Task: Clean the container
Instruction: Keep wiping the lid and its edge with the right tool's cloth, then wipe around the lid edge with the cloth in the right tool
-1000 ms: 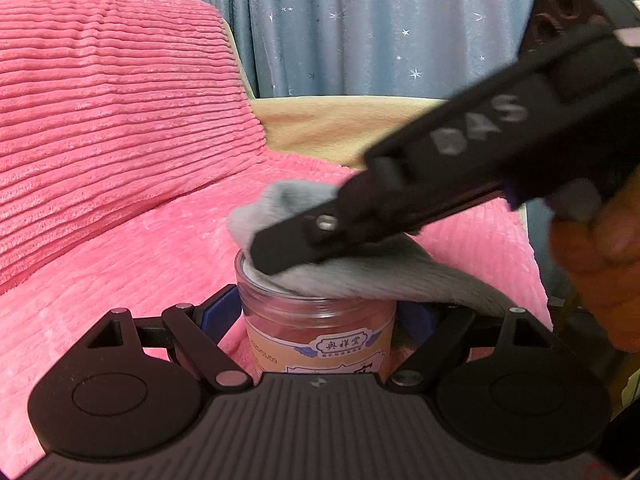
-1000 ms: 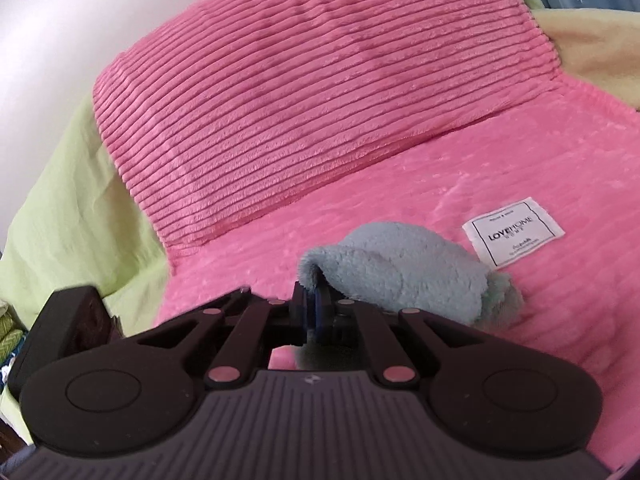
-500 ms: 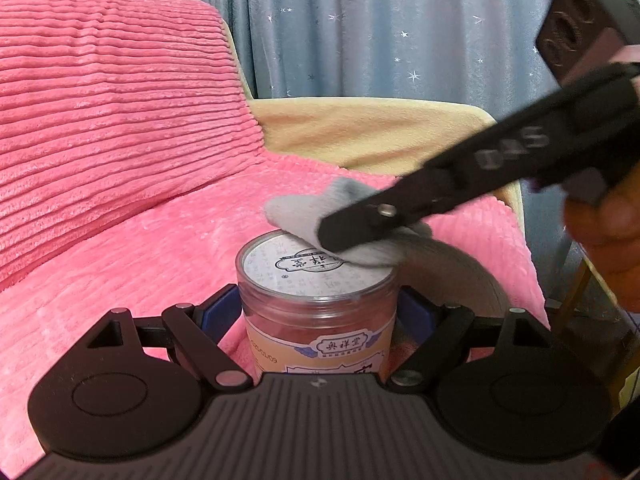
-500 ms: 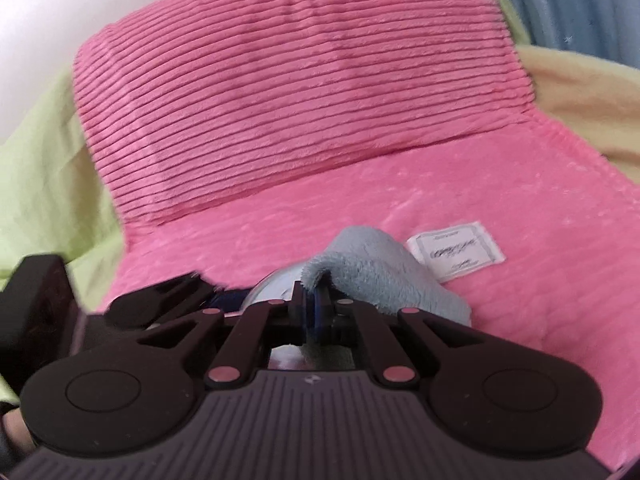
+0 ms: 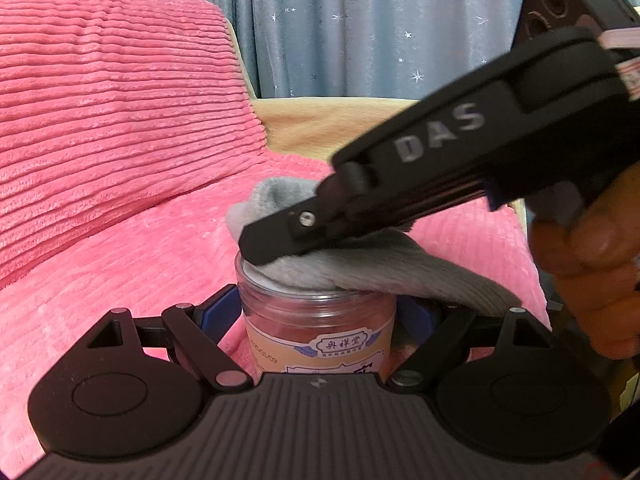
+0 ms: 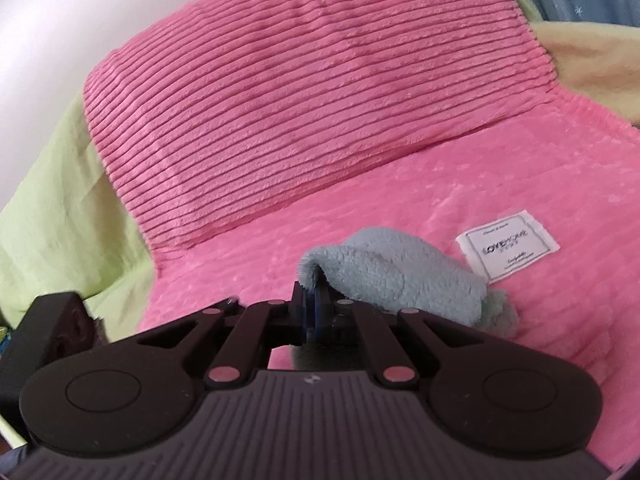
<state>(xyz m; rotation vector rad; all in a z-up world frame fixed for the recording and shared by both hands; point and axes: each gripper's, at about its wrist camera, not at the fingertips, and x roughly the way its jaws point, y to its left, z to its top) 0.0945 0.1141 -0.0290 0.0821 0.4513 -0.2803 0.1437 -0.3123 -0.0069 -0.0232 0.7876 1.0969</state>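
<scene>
While gripping the clear plastic jar [image 5: 316, 344] upright, closest to the camera, stays half shut around it, a blue pad tight on each side: so much for the left claw [image 5: 316, 312]. Just above, pinched shut on a fluffy grey-blue cloth [image 5: 360, 268], the right claw [image 5: 280, 240], held by a person's hand [image 5: 580, 272].

Has swung back over the jar's lid in the last half second. Then, off to the right side, with the printed top showing. Now, pressed flat on it and hiding nearly all of it. Looks like a back-and-forth rub, good for getting the top clean. No sign yet of any wiping on the jar's sides.

Under the jar, a pink ribbed blanket [image 5: 140, 260]. Farther off on it, a white tag [image 6: 508, 246]. Behind that, a big pink ribbed cushion [image 5: 100, 100], with a green sheet [image 6: 60, 200] beside it. At the very back, a blue curtain with stars [image 5: 360, 20].

Nothing in the way of the wiping on top. Harder on the sides, partly covered by the left claw's pads, so may need a new grip there.
</scene>
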